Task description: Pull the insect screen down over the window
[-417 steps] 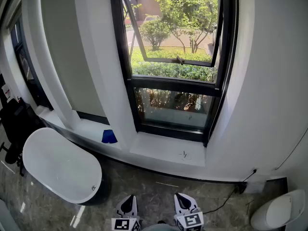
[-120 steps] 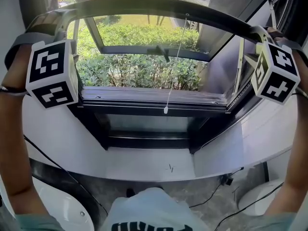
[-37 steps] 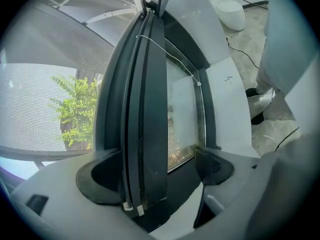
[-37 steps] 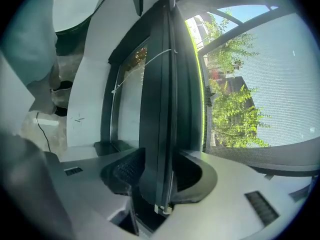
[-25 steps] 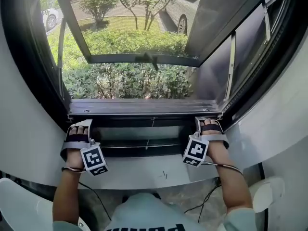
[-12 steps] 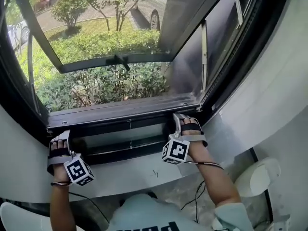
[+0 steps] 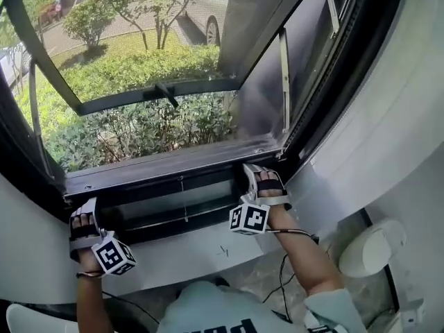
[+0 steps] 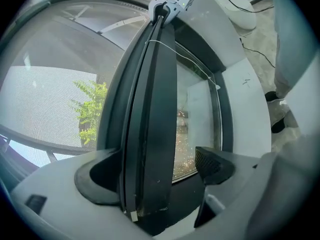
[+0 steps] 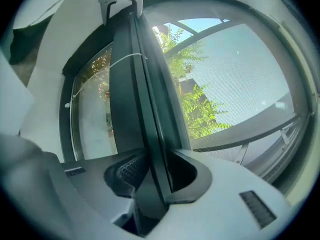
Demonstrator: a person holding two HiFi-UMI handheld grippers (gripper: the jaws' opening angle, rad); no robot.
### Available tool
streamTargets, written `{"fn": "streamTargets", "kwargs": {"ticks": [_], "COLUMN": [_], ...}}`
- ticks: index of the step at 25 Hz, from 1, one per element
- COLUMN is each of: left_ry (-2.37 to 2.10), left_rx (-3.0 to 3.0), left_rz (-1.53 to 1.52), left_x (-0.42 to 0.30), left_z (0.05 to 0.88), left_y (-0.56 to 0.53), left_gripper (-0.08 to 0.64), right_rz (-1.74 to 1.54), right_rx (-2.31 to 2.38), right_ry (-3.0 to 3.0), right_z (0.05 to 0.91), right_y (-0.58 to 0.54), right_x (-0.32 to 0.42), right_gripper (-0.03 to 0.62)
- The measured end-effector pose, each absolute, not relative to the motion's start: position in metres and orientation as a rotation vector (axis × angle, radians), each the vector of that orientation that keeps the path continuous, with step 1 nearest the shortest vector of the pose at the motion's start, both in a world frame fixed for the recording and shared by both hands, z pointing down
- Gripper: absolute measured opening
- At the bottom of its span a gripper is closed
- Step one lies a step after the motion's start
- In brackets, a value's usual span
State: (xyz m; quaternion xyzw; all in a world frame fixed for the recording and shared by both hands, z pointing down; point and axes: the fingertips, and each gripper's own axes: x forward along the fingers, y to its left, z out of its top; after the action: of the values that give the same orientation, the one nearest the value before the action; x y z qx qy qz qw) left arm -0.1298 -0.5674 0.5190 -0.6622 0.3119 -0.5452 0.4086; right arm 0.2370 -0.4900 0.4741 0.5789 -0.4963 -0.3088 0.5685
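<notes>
The insect screen's mesh (image 7: 139,82) hangs over the window opening, and its dark bottom bar (image 7: 166,168) lies along the middle rail. My left gripper (image 7: 87,210) is at the bar's left end. In the left gripper view the bar (image 8: 150,134) runs between the jaws of my left gripper (image 8: 155,176): one jaw lies against it and the other pad (image 8: 215,164) stands apart, so it is open. My right gripper (image 7: 257,175) is at the right end. Its jaws have just been closing, and my right gripper (image 9: 152,176) now pinches the bar (image 9: 135,84). A thin pull cord (image 8: 190,64) dangles from the bar.
The outward-tilted window sash (image 7: 152,92) stands open beyond the mesh, with bushes behind it. Below the fixed lower pane lies a white sill (image 7: 208,252). A white toilet (image 7: 371,248) stands at the right, a black cable (image 7: 283,276) trails on the floor, and a bathtub's rim (image 7: 21,318) shows at bottom left.
The head view has swung right and tilted, so the window now leans in the picture. Both grippers stay at the bar's ends. The right wrist has rolled a little.
</notes>
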Motion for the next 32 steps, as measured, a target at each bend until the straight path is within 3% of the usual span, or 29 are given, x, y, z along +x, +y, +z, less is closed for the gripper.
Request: {"fn": "streamTargets", "kwargs": {"ticks": [7,13,17,18,22,23,28,32], "left_ry": [0.875,1.011,1.131,1.167,1.383,1.453,1.732,1.719], "left_rx": [-1.817,-1.933,-2.221,-2.320,-2.742,-2.825,-2.940,-3.084], "left_rz": [-1.263,-1.155,-0.930,-0.835,-0.393,-0.293,-0.108,-0.071], "left_x": [-0.123,-0.117,-0.101,-0.097,-0.084,-0.083,-0.082,-0.055], "left_z": [0.515,0.500,0.488,0.482,0.470,0.473,0.508,0.535], "left_y": [-0.560,-0.555,-0.526,-0.516,-0.482,-0.476,-0.436,-0.404], "left_gripper": [0.454,0.453,0.448,0.420,0.050,0.015,0.013,0.013], "right_rz": [-0.710,-0.657,-0.619,-0.590,-0.288,-0.194,0.016,0.047], "right_rx": [1.275,1.477,1.670,1.722,1.924,1.950,1.952,1.895], "right_ry": [-1.184,-1.288,-1.414,-1.483,-1.921,-2.031,-2.271,-2.331], "right_z": [0.473,0.465,0.449,0.447,0.446,0.450,0.477,0.503], "right_y": [-0.483,-0.475,-0.457,-0.451,-0.429,-0.424,-0.391,-0.377], "right_x": [0.236,0.234,0.226,0.221,0.196,0.190,0.170,0.162], "right_gripper": [0.120,0.124,0.124,0.124,0.123,0.119,0.010,0.008]}}
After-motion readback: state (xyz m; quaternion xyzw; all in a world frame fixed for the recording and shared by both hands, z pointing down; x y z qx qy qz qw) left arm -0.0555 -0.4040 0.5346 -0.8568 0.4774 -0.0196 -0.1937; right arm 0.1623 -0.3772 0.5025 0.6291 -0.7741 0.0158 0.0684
